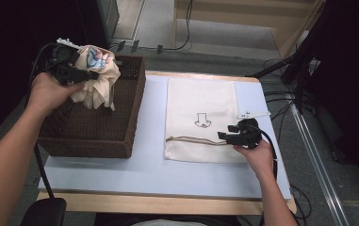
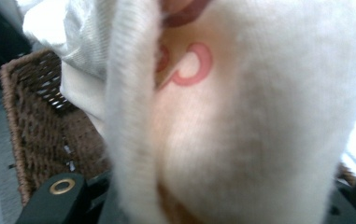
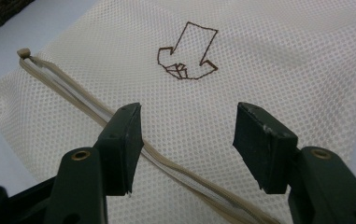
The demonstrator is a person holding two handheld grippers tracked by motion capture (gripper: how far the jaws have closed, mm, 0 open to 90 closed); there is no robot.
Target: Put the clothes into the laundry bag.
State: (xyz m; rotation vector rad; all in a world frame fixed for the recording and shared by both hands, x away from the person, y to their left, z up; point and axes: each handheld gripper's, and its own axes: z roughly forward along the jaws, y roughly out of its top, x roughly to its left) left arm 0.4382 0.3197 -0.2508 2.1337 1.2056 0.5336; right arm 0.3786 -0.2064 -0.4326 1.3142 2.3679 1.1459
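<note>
Right gripper (image 3: pixel 187 140): nearest the lens in its own view, jaws standing wide apart with nothing between the pads, low over the mesh bag.
Mesh bag (image 1: pixel 200 117): cream, lying flat on the pale table (image 1: pixel 149 169), to the right of the basket; a dark arrow drawing sits near its middle.
Drawstring (image 3: pixel 73 98): beige cord with a knotted end, running across the bag's near edge and passing under the right gripper's left-hand jaw; whether the jaw touches it is hard to say.
Left gripper (image 1: pixel 80 75): raised over the far left corner of the basket, jaws closed on a bunched cloth.
Cloth (image 1: pixel 97 75): cream fabric with blue and pink print, hanging from the jaws above the basket; in the left gripper view it presses close to the lens, showing a red looped mark.
Basket (image 1: pixel 120 136): dark brown wicker, rectangular, on the table's left side.
</note>
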